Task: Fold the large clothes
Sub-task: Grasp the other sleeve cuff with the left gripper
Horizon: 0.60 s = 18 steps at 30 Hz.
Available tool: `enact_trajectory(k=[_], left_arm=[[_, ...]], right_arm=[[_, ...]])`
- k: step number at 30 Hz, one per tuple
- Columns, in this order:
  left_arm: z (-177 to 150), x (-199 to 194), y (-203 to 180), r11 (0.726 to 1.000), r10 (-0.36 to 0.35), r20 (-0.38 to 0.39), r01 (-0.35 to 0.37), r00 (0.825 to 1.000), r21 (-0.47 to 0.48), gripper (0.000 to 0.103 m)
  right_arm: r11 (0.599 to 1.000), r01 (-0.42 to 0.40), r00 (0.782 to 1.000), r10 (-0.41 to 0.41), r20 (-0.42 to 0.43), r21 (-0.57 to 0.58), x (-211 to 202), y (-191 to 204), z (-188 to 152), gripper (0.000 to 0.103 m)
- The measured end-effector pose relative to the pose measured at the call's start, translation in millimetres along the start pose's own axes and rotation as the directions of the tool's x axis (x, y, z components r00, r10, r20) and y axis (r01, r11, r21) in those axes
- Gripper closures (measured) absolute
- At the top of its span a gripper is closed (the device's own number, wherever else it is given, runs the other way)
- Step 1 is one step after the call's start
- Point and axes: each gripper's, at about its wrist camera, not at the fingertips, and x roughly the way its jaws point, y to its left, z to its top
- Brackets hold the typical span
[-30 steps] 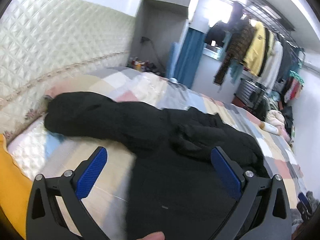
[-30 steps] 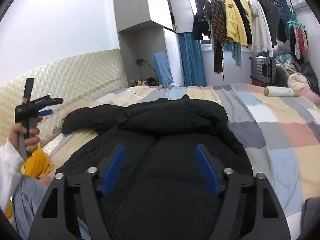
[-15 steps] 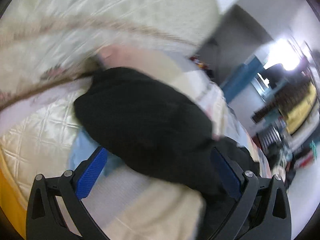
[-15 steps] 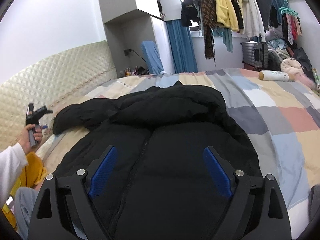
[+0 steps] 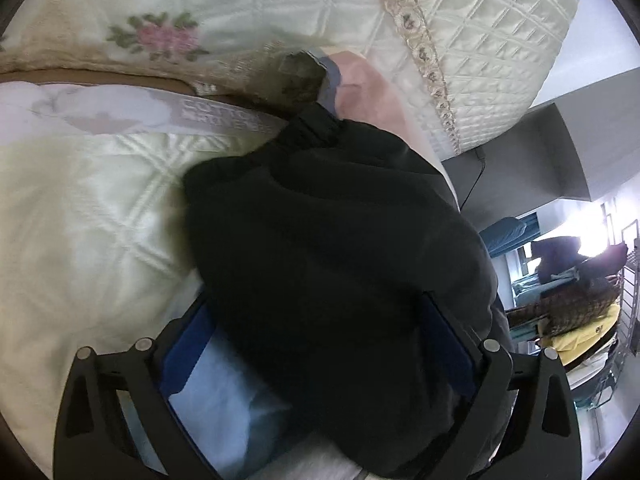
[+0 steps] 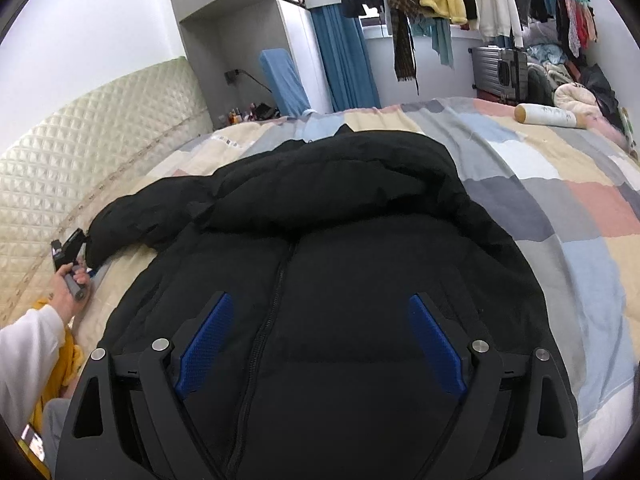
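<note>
Low in the right frame, the right gripper (image 6: 316, 340) hangs wide open and empty over the jacket (image 6: 340, 248) spread on the bed (image 6: 560, 184). The left gripper (image 5: 316, 348) has swung down to the sleeve (image 5: 340, 240), fingers straddling it, not yet closed: a sleeve fold looks next.

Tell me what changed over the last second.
The left gripper swung down from beside the bed to the jacket sleeve, which now lies between its open jaws, not clamped. The right gripper widened and edged forward over the black jacket, which lies unmoved.
</note>
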Motion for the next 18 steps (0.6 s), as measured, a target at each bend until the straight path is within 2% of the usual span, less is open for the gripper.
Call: enact_trajectory(k=[3,5,6,8,10,13,18], left_arm=[[-1,6,-2,0.999,-0.030,0.013,0.031,0.999,-0.029,0.013],[-2,3,-7,0.999,-0.026,0.026,0.027,0.999,-0.029,0.034],[-1,1,-9,1.000,-0.017,0.031,0.017,0.999,-0.024,0.041],[2,-10,-15,1.000,-0.015,0.051,0.015,0.999,-0.015,0.080],[7,-23,-26,1.000,-0.002,0.075,0.002,0.997,0.003,0.091],[14,-54,-58,0.995,0.040,0.130,-0.051,0.991,0.082,0.096],[16,-98,-102,0.977,0.070,0.196,-0.107,0.978,0.186,0.098]], right_arm=[[1.000,0.012,1.000,-0.012,-0.002,0.010,0,-3,0,0.014],[1.000,0.021,1.000,-0.021,0.001,0.013,-2,-4,0,0.014],[1.000,0.027,1.000,-0.027,0.003,0.011,-3,-4,0,0.014],[0.999,0.040,0.999,-0.040,0.013,0.002,-8,-3,0,0.014],[0.999,0.039,0.999,-0.039,0.023,-0.003,-12,-3,-1,0.014],[0.999,0.039,0.998,-0.038,0.053,-0.019,-23,-2,0,0.014],[0.999,0.034,0.995,-0.031,0.098,-0.030,-42,-6,1,0.011]])
